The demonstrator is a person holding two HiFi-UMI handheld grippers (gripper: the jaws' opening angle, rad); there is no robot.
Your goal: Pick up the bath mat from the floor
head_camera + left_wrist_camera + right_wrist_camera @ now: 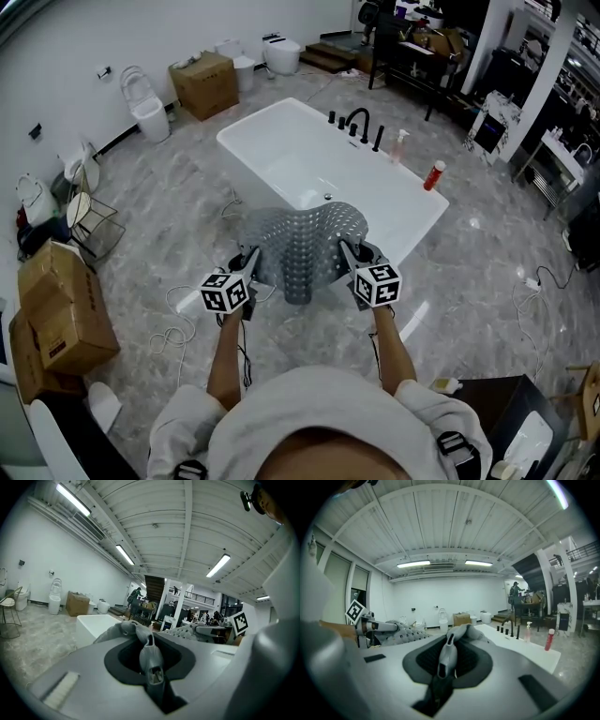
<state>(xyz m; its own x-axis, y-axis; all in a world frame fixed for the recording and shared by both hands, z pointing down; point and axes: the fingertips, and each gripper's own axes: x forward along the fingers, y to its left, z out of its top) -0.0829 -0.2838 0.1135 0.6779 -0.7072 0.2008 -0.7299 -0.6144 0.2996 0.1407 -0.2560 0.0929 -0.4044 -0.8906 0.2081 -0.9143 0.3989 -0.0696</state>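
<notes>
Left tongs, right tongs: mat crosswise

Grey marble floor, white wall at 11 o'clock. White bathtub centre, black faucet at 1. Cardboard boxes at 8, toilets at 12. Ribbed ceiling, tube lights.

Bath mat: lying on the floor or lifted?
Lifted: the bath mat sags between left gripper and right gripper, both clamped on it.
</notes>
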